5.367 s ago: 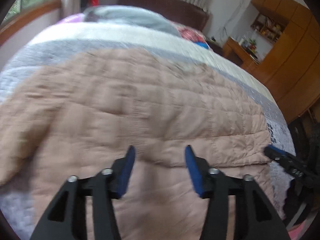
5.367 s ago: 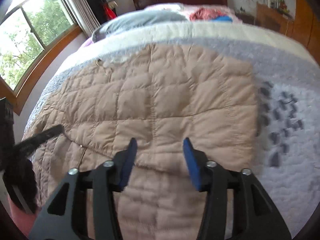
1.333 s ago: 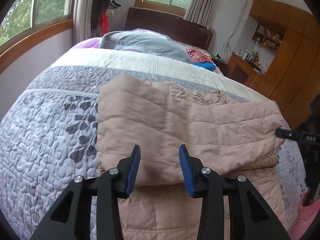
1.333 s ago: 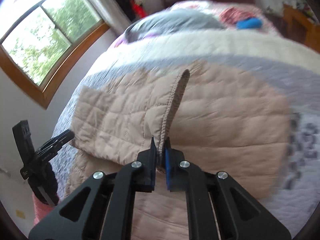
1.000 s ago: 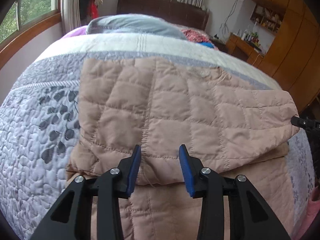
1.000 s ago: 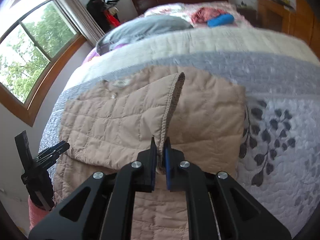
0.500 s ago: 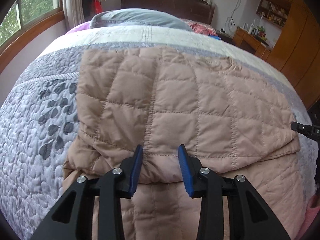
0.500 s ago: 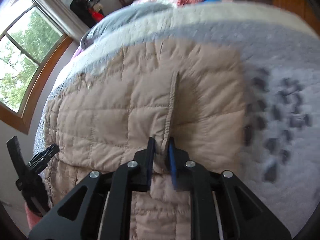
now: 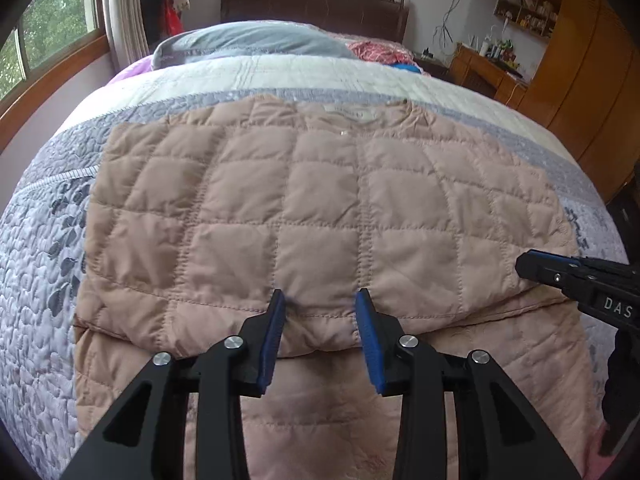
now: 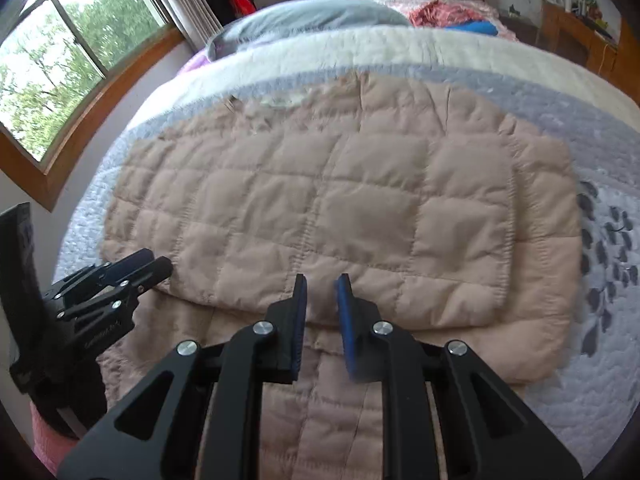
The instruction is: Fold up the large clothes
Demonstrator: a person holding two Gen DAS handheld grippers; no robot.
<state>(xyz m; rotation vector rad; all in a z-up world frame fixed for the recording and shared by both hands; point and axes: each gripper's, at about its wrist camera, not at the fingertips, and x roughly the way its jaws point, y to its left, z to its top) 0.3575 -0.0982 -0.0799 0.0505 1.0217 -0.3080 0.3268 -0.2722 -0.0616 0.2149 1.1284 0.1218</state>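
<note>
- Two grippers hang over a pinkish-tan quilted jacket [image 9: 320, 208] that lies spread on the grey floral bedspread [image 9: 44, 280], collar toward the pillows, its sides already laid inward over the body.
- Left gripper [image 9: 320, 312]: jaws a moderate way apart, nothing between them; the blue pads straddle the near edge of the folded-over flap without pressing on it.
- Right gripper [image 10: 321, 284]: jaws only a narrow gap apart and empty. They have just come off the fabric, opening slightly and then easing back; the flap's edge lies flat just beyond the tips.
- Step in hand, as I judge it: the side flaps have been laid down and let go, so the lengthwise fold looks finished and the crosswise fold is still to do.
- Next move likely calls for both grippers to drop to the hem nearest the cameras, pinch it at two well-spaced points, and carry it up toward the collar together.
- Padded layers may slide or spring open if lifted unevenly.
</note>
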